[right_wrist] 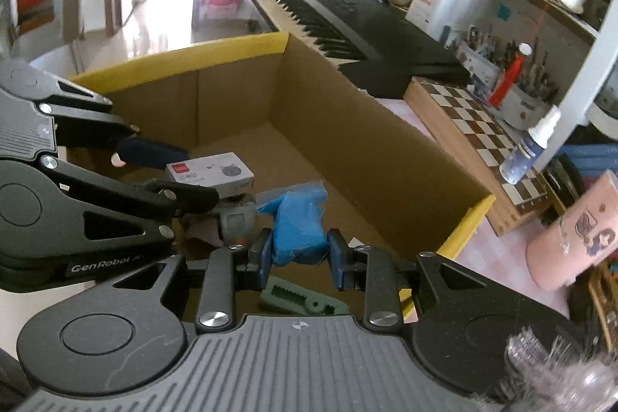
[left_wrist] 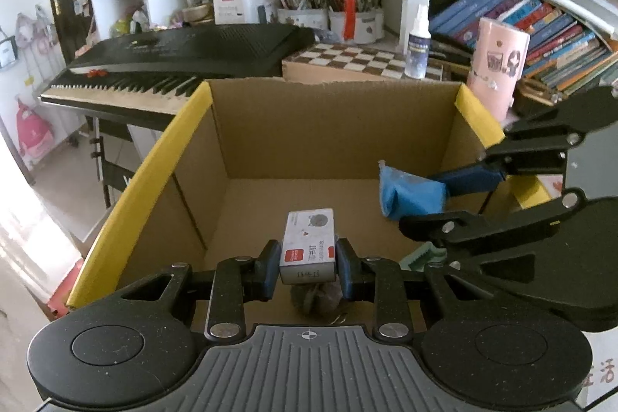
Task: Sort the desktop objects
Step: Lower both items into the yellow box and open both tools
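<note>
- Left wrist view: the left gripper (left_wrist: 308, 265) has its jaws closed on a small white box (left_wrist: 309, 242), held over the open cardboard box (left_wrist: 332, 126).
- Risk: only the box's near end is gripped; it may tip on release onto the dark objects below.
- Room: bare floor lies ahead; the yellow-taped rim (left_wrist: 154, 157) hems in the left side.
- Right wrist view: the right gripper (right_wrist: 297, 257) has its jaws fully clamped on a blue bag (right_wrist: 299, 226), above a green toothed piece (right_wrist: 297, 300).
- Risk: the grippers sit close together; a sideways move may make them collide.
- Room: the far half is open; the chessboard (right_wrist: 479, 130) lies outside the wall.
</note>
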